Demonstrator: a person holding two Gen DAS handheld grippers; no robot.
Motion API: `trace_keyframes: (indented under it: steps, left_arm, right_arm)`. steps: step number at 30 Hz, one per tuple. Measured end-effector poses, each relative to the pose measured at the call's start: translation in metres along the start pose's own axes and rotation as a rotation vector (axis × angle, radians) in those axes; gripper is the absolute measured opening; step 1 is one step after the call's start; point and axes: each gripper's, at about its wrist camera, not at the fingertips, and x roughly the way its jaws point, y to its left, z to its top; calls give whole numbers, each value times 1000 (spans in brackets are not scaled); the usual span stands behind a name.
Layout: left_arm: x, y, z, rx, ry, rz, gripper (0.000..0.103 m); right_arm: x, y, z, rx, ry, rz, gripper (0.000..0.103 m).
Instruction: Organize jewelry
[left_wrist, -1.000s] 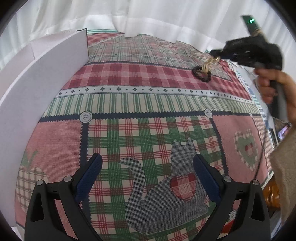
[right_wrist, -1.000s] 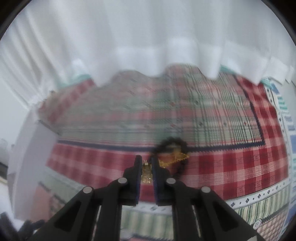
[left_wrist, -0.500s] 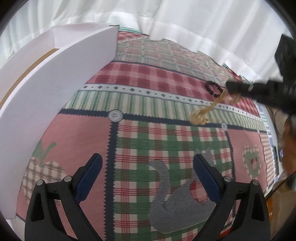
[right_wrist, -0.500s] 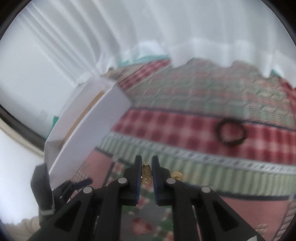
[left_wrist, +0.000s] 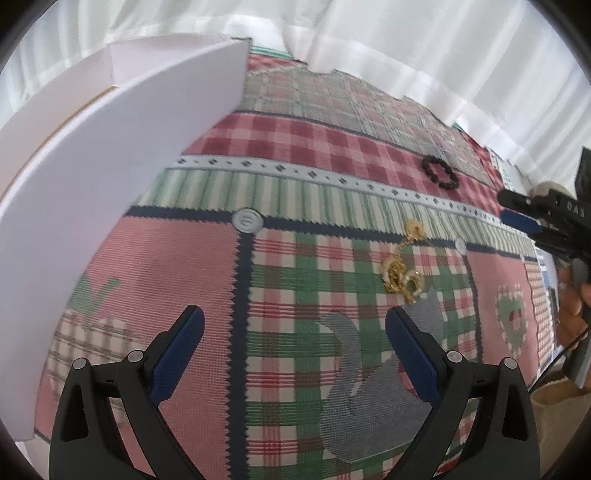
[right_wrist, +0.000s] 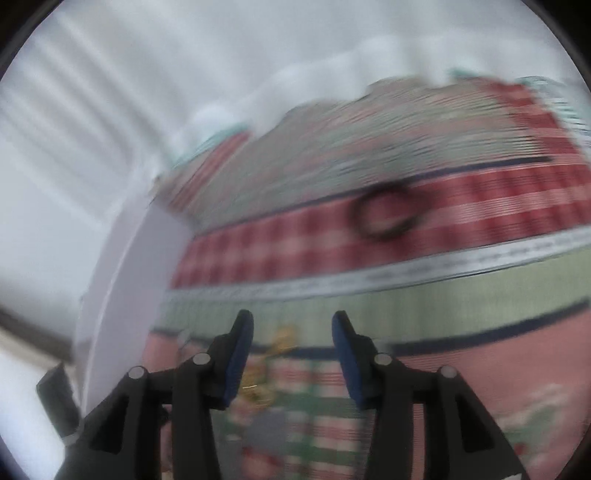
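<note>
our left gripper (left_wrist: 293, 332) hangs wide open over the patchwork cloth (left_wrist: 192, 280), holding nothing. the gold chain (left_wrist: 400, 275) lies in a heap on the green and red check, just ahead of our left gripper's right finger. the black bead bracelet (left_wrist: 440, 172) sits farther off on the red check, well apart from the chain. our right gripper (right_wrist: 291, 345) is parted and empty above the chain (right_wrist: 284, 338). the white box (left_wrist: 110, 155) stands at the left.

Home (patchwork tablecloth (left_wrist: 332, 155), white curtains (left_wrist: 424, 55))
</note>
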Motion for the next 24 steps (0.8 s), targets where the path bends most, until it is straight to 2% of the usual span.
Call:
trace_keyframes:
  steps: [2,4,7,13,17,24]
  left_arm:
    - [4,-8,-2,27,10,-10,99]
    - [8,-20,-4,64,23,-21,99]
    - [12,-39,-6,122,38,-36,99]
    - [10,-72,-6,237,49,-51,99]
    - [11,-79,-5,249,53,-61,99]
    - [12,-71,-7,233,60,-49,99]
  right_arm:
    - [-14,-18,-7,5,-31,-79,46]
    - [-22,-30,-22,15,-40,-116,46]
    - [-27,-34,-46,24,-44,-138,46]
    - [-31,-16,-96,-33,-38,-176,46]
    - [-31,-7,-108,-76,-21,-211,46]
    - [-34,3,-107,-124,-22,-248,51]
